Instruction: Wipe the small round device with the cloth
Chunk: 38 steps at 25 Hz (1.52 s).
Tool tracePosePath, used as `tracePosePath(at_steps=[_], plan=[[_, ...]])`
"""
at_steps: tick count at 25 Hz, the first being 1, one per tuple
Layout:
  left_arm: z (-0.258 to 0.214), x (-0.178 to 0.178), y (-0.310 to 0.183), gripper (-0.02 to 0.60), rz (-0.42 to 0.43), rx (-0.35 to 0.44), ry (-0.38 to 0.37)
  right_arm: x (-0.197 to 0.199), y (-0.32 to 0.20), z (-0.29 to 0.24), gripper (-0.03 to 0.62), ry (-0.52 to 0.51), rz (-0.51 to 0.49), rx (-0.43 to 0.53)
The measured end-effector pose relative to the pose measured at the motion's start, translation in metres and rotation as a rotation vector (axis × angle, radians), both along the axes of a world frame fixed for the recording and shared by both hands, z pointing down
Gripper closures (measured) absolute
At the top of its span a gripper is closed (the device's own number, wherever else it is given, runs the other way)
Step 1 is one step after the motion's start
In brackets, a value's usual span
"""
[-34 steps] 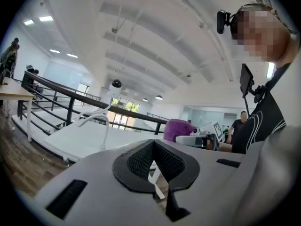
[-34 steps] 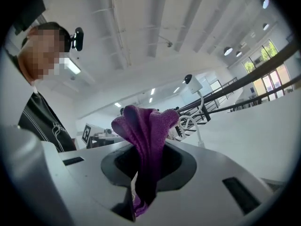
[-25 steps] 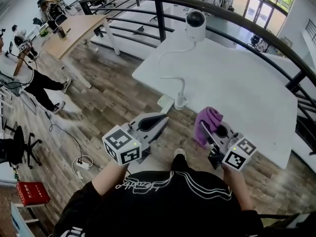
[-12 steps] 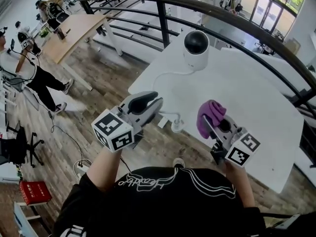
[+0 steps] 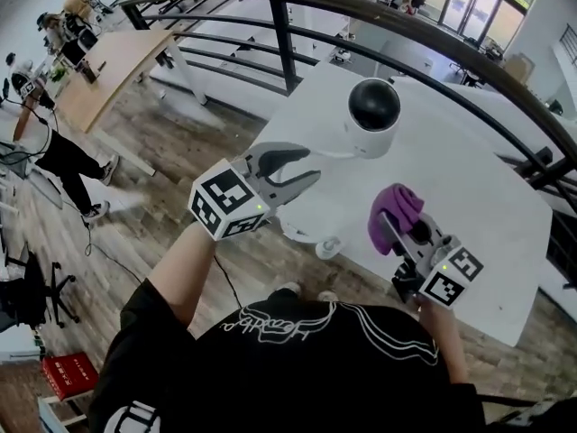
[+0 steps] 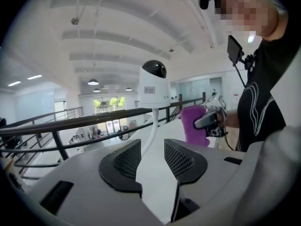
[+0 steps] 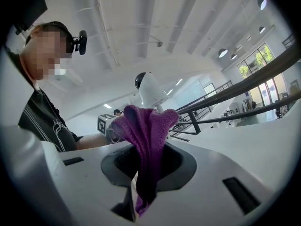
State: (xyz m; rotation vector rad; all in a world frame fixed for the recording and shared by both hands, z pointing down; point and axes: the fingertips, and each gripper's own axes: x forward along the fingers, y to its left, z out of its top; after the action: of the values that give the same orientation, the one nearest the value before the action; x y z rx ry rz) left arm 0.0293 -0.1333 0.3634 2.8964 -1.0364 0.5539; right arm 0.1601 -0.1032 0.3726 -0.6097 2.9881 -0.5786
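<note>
Now left claw (image 5: 305, 168) just opened wide, empty, near small round device (image 5: 371, 117), right claw (image 5: 390, 228) clamped on purple cloth (image 5: 398, 206).

- Bare counter (image 5: 487, 179) is left free to the right of the small round device (image 5: 371, 118). Its far side is closed off by the dark railing (image 5: 282, 43).
- The left tongs (image 5: 305, 168) have just been opened wide with nothing gripped. The device's white cable (image 6: 152, 126) is seen in line with their gap.
- The right tongs (image 5: 398, 228) are filled by the purple cloth (image 5: 397, 207). Open counter is left between them and the device.
</note>
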Motion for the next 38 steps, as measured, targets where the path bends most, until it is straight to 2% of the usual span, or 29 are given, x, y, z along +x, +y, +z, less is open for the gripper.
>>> tracePosePath(at_steps=[4,8,11,16,19,25,33,38], plan=[[0.024,0.009,-0.017,0.437,0.185,0.008,-0.130,0.000,-0.004,-0.005,0.536,0.010,0.092,0.010],[0.036,0.017,-0.032,0.437,0.309,0.000,-0.164,0.000,0.000,-0.007,0.536,0.018,0.167,0.008],[0.049,0.025,-0.041,0.437,0.390,0.007,-0.223,0.004,0.000,-0.005,0.536,0.027,0.221,0.008],[0.057,0.039,-0.050,0.442,0.462,0.024,-0.266,0.011,0.003,-0.005,0.535,0.029,0.280,0.010],[0.058,0.040,-0.049,0.509,0.486,0.052,-0.289,0.014,0.006,-0.006,0.536,0.031,0.311,0.019],[0.060,0.044,-0.050,0.518,0.528,0.066,-0.302,0.019,0.007,-0.013,0.536,0.040,0.353,0.040],[0.061,0.041,-0.049,0.523,0.543,0.064,-0.299,0.026,-0.005,-0.055,0.536,0.104,0.460,0.248],[0.060,0.042,-0.049,0.523,0.547,0.060,-0.294,0.021,-0.011,-0.097,0.536,0.231,0.486,0.493]])
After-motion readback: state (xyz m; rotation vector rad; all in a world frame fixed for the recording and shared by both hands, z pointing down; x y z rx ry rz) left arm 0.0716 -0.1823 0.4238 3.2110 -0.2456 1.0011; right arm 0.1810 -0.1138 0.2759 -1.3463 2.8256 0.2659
